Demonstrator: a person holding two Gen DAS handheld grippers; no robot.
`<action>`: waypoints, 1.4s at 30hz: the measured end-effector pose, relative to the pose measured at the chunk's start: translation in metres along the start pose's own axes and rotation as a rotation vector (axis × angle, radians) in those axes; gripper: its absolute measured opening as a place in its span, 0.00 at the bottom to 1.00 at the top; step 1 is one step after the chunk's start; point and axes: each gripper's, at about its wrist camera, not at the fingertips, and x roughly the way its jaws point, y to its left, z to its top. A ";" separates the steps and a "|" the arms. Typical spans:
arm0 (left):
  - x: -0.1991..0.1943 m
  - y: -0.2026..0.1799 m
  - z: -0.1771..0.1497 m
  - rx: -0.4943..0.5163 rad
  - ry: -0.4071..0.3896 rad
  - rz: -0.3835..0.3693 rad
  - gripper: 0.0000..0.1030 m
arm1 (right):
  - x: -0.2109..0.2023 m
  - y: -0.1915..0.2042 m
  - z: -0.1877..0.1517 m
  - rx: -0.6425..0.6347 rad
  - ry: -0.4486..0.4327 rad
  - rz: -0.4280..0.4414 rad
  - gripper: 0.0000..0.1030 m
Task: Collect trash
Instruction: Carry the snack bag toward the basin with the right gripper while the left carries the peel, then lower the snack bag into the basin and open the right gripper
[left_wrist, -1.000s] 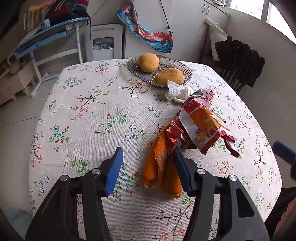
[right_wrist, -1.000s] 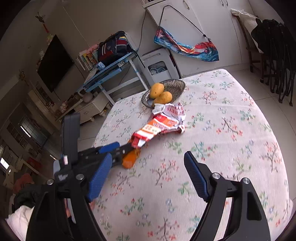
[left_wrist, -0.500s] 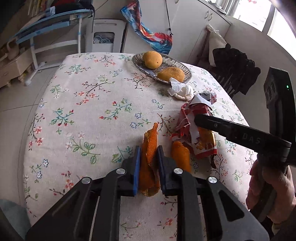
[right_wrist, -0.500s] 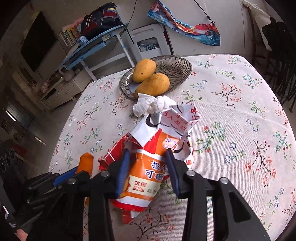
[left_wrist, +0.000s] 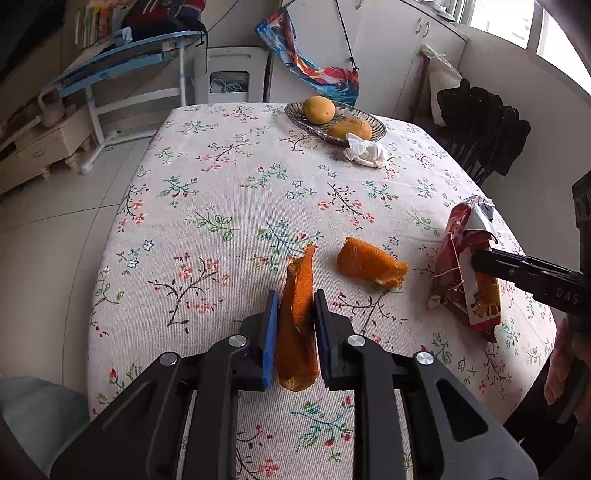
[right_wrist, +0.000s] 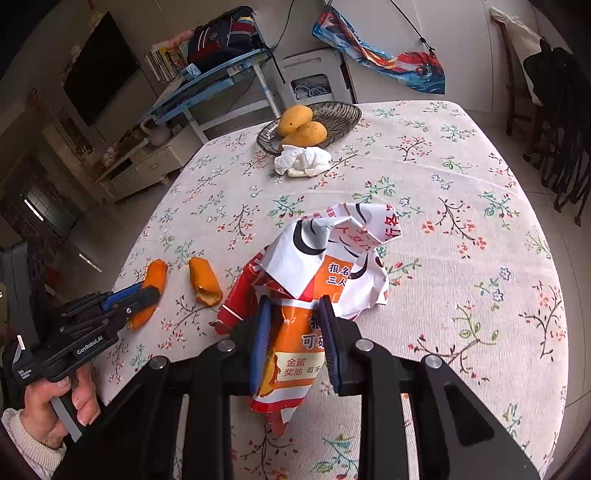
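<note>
The lower end of the held orange peel (left_wrist: 297, 325) is hidden between the blue pads of the left gripper (left_wrist: 294, 332) in the left wrist view; only its upper tip is seen clear above them. The jaws are clenched on this peel, which is held upright near the table's near edge. In the right wrist view the same gripper (right_wrist: 146, 295) is seen from the side at the table's left edge, angled downward, and the person's left hand (right_wrist: 55, 402) with a pale knitted cuff is cut off at the lower left corner of the frame.

A second orange peel (left_wrist: 369, 263) is seen lying loose on the floral tablecloth (left_wrist: 221, 177), just right of the held one and apart from both grippers.

Further right, the snack wrapper (right_wrist: 317, 280) is grasped by the right gripper (right_wrist: 293, 339), whose jaws are closing with the wrapper's orange lower part pressed between the pads. The wrapper's bottom edge is hidden behind the gripper body. It is held toward the table's near right side; its printed text is only partly legible. The right hand (left_wrist: 565, 369) is cut off at the frame's right edge.

At the far edge, a crumpled tissue (right_wrist: 302, 160) is seen touching the rim of a woven dish (right_wrist: 343, 114) holding two mangoes (right_wrist: 301, 125).
</note>
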 end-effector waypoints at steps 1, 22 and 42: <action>0.001 0.000 -0.001 -0.004 0.004 0.003 0.18 | -0.001 0.000 -0.002 -0.001 -0.002 0.000 0.27; -0.057 -0.002 -0.017 -0.056 -0.103 -0.009 0.17 | -0.036 0.020 -0.034 0.028 -0.126 0.142 0.21; -0.133 -0.024 -0.064 -0.028 -0.164 -0.025 0.17 | -0.085 0.088 -0.114 -0.132 -0.048 0.362 0.21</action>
